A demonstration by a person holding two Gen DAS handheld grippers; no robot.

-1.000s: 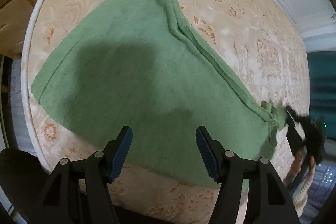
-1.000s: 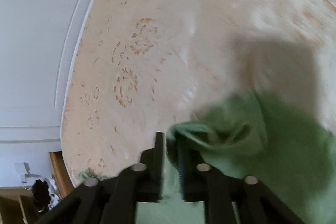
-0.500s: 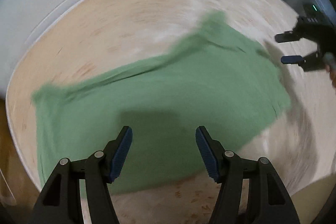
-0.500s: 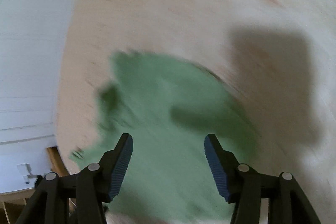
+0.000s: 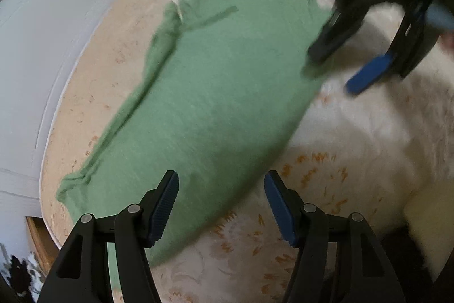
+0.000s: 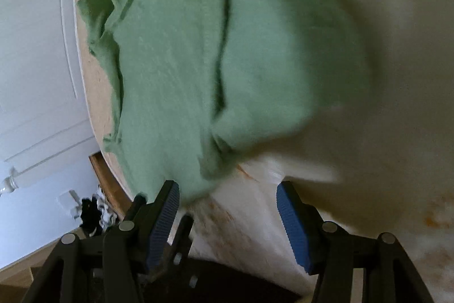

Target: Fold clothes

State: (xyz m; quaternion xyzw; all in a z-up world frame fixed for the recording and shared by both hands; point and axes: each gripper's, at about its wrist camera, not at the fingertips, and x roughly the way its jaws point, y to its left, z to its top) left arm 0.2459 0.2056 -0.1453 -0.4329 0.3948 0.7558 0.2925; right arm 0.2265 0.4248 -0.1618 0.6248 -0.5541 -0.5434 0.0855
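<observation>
A green garment lies spread on a cream floral bedspread; the left wrist view alone shows the right gripper from outside, at the cloth's far right edge, while the right wrist view alone shows a fold ridge running down the cloth and the bed's wooden frame at near left. The left gripper hovers over the cloth's near edge, jaws about half open and empty. A second ago the right gripper was clamped on a bunched corner; now its jaws are parted with nothing between them.
</observation>
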